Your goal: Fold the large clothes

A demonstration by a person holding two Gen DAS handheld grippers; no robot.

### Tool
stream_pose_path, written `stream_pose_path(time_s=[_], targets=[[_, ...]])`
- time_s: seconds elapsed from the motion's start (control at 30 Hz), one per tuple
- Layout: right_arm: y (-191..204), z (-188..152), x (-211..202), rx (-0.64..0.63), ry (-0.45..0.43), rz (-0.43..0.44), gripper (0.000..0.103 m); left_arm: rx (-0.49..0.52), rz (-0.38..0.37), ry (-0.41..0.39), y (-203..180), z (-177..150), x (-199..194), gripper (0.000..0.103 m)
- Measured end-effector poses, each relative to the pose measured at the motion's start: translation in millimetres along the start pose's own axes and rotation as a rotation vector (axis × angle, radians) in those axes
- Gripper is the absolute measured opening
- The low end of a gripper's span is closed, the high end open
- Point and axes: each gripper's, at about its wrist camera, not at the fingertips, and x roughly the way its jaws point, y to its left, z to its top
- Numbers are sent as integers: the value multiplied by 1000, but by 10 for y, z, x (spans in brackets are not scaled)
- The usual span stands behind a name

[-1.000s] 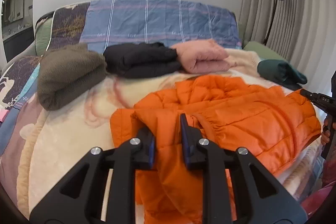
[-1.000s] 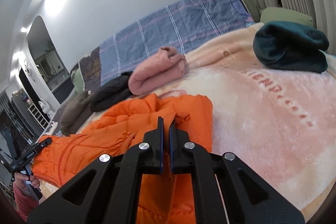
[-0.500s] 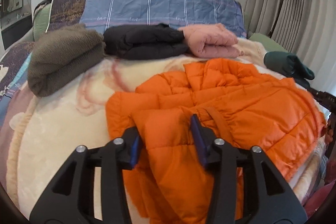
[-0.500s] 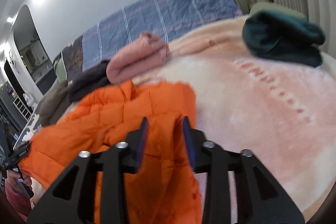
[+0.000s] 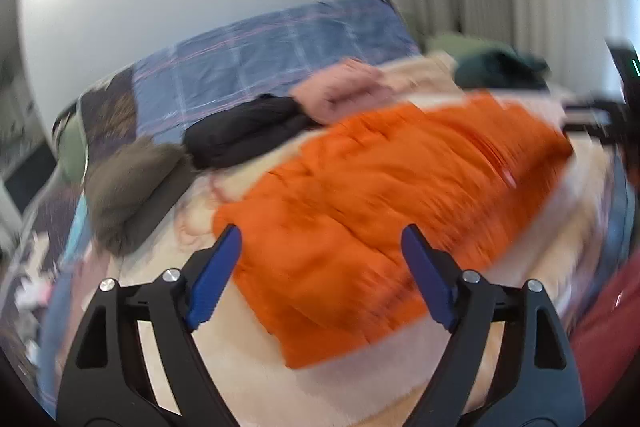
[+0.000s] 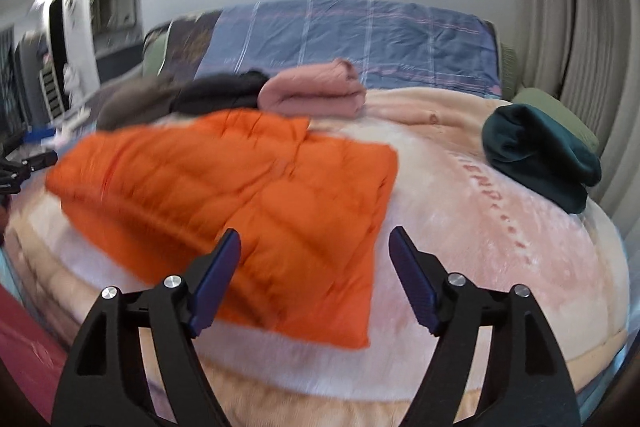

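Observation:
An orange puffer jacket (image 5: pixel 384 211) lies folded flat on the peach blanket (image 5: pixel 360 379) of a bed; it also shows in the right wrist view (image 6: pixel 248 207). My left gripper (image 5: pixel 322 275) is open wide and empty, raised above the jacket's near left edge. My right gripper (image 6: pixel 314 277) is open wide and empty, above the jacket's near right edge. The other gripper shows at the right edge of the left wrist view (image 5: pixel 592 123) and at the left edge of the right wrist view (image 6: pixel 24 163).
Folded clothes lie in a row behind the jacket: brown fleece (image 5: pixel 132 187), black (image 5: pixel 248 135), pink (image 6: pixel 316 95). A dark green bundle (image 6: pixel 544 159) sits at the right. A blue plaid quilt (image 6: pixel 352 43) covers the bed's head. Curtains (image 6: pixel 580 39) hang at the right.
Both grippers opened and let go of the orange jacket, then pulled back and up. The jacket now lies flat on the blanket.

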Motion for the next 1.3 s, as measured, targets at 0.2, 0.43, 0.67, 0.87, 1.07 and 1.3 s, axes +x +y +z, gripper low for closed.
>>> stream_pose_path(time_s=[0.2, 0.43, 0.67, 0.87, 1.07, 1.3], targets=[[157, -193, 20, -91, 67, -4, 85, 125, 14, 90, -347, -216, 96, 90], [95, -272, 239, -66, 95, -74, 85, 163, 133, 164, -350, -364, 339, 90], [-10, 61, 153, -15, -61, -65, 85, 42, 171, 27, -6, -45, 321, 91], [-133, 490, 308, 38, -145, -79, 85, -129, 161, -62, 430, 367, 481, 94], [-291, 894, 335, 135, -232, -96, 87, -277, 190, -23, 764, 614, 837, 94], [-389, 1028, 345, 202, -261, -7, 88, -293, 197, 10, 874, 630, 1138, 94]])
